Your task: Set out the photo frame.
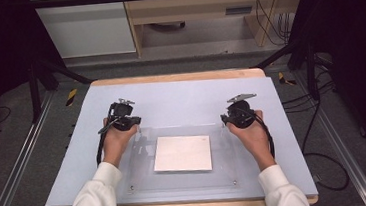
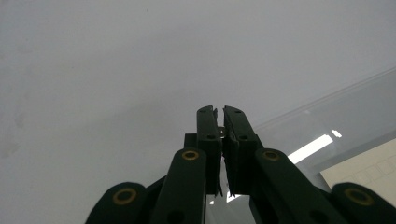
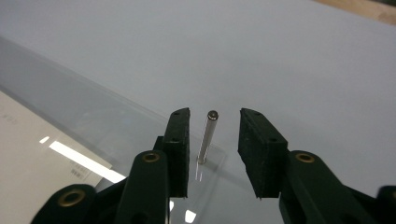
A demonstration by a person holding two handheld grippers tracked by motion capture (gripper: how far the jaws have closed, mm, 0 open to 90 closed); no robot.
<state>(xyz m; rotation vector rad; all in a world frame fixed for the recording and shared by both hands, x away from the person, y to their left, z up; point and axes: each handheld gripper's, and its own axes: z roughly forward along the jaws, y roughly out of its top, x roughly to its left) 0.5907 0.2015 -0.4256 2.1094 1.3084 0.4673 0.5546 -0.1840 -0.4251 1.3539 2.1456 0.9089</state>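
Right gripper (image 3: 214, 140) jaws stand apart around the pin (image 3: 208, 137), not touching; left gripper (image 2: 219, 140) pinches the clear plate's (image 1: 225, 154) corner steady.

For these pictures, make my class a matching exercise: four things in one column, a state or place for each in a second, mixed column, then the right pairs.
Things:
1. left gripper
2. right gripper
3. metal pin
4. white sheet

States or places:
A. upright at a corner of the clear plate
B. jaws apart
C. lying flat under the clear plate
D. jaws closed together

Pairs: 1-D, 2-B, 3-A, 4-C
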